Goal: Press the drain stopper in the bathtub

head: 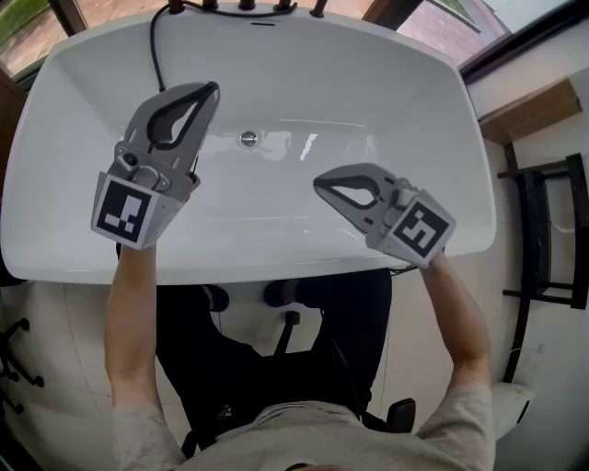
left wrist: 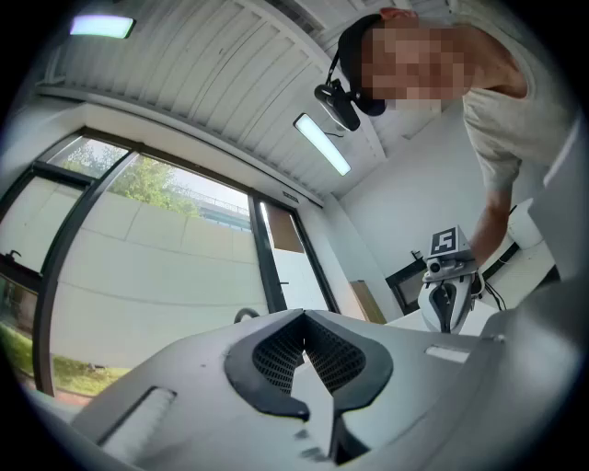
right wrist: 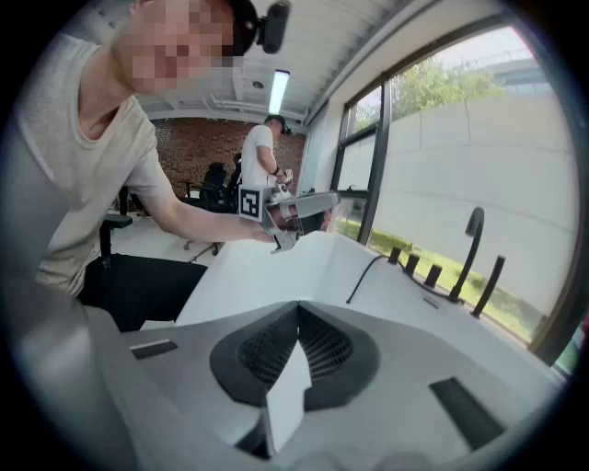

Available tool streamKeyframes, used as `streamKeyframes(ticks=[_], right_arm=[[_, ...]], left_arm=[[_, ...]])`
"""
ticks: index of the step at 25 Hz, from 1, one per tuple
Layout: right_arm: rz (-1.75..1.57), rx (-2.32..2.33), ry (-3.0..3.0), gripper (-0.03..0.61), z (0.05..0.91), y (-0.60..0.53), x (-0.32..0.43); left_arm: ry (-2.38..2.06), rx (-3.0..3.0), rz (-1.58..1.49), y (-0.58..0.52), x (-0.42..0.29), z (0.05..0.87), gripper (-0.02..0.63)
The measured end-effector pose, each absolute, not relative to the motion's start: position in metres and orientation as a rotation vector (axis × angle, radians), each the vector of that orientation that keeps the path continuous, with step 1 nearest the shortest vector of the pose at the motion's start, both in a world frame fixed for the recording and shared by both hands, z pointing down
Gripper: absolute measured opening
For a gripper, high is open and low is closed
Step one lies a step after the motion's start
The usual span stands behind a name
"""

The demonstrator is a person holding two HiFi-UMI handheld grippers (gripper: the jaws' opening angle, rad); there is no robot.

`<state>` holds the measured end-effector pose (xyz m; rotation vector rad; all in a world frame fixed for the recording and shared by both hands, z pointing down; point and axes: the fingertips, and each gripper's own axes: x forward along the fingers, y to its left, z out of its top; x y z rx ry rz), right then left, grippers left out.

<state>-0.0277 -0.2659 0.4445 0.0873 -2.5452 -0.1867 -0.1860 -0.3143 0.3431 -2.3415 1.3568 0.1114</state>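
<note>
Overhead, drain stopper [head: 248, 139]: small, on bathtub [head: 386, 83] floor, clear of claws.
Left claw [head: 210, 90]: pressed together, empty.
Right claw [head: 318, 182]: pressed together, empty.
Taps [head: 247, 5]: cut off at top.

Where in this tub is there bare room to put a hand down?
Bare: the tub floor right of the stopper, toward the right wall. Crowded: the far rim, with taps and hose.

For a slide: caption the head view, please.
Left gripper and right gripper, both shut, hover over bathtub with drain stopper.
</note>
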Motion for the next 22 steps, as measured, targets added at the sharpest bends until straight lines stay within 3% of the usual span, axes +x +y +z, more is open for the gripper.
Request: streamKeyframes(ticks=[3, 9, 18, 22], right_arm=[[-0.122, 0.049, -2.507, 0.002, 0.506, -0.326, -0.050], [0.327, 0.132, -2.289, 0.002, 0.661, -0.428, -0.068], [0.178, 0.296, -2.093, 0.002, 0.869, -0.524, -0.142], [0.070, 0.323, -2.031, 0.002, 0.918, -0.535, -0.153]], left_arm=[[1.333, -2.356, 0.034, -0.351, -0.180, 0.375, 0.008], [1.303, -2.278, -0.058, -0.356, -0.170, 0.412, 0.008], [1.283, -2.096, -0.415, -0.373, -0.180, 0.446, 0.008], [1.220, -2.053, -0.575, -0.376, -0.172, 0.466, 0.008]])
